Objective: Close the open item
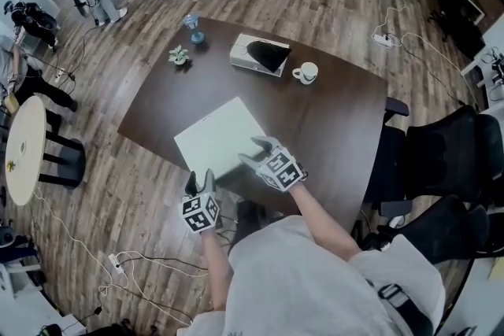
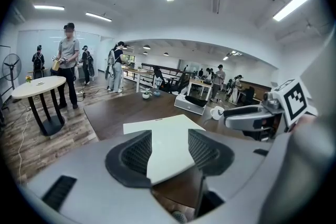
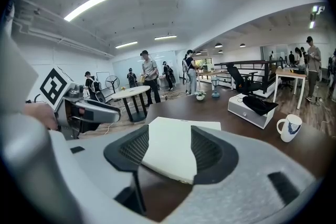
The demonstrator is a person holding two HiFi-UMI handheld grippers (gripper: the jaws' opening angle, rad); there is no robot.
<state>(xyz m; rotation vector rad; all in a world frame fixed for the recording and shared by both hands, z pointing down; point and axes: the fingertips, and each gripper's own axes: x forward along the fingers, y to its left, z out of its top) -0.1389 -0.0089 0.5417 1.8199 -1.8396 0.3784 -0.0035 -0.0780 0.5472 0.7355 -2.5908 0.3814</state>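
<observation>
At a dark wooden table in an open-plan office, a person holds two hand-held grippers over the near edge of a white laptop, which lies flat near the table's front and appears already shut. At left, the left gripper hovers at the left end of that near edge, jaws spread wide and gripping nothing; its own view shows the lid ahead through the gap, clear of both pads. To its right, the right gripper stands at the other end of the same edge and reaches slightly farther in over the corner, jaws likewise wide apart and empty. The laptop lies directly ahead of both tools, its near edge running between them, so neither hand is clearly the closer. Farther back and to the right, a white box with something black across its top sits beside a mug, well apart from both grippers; of the two, the right is the nearer.
</observation>
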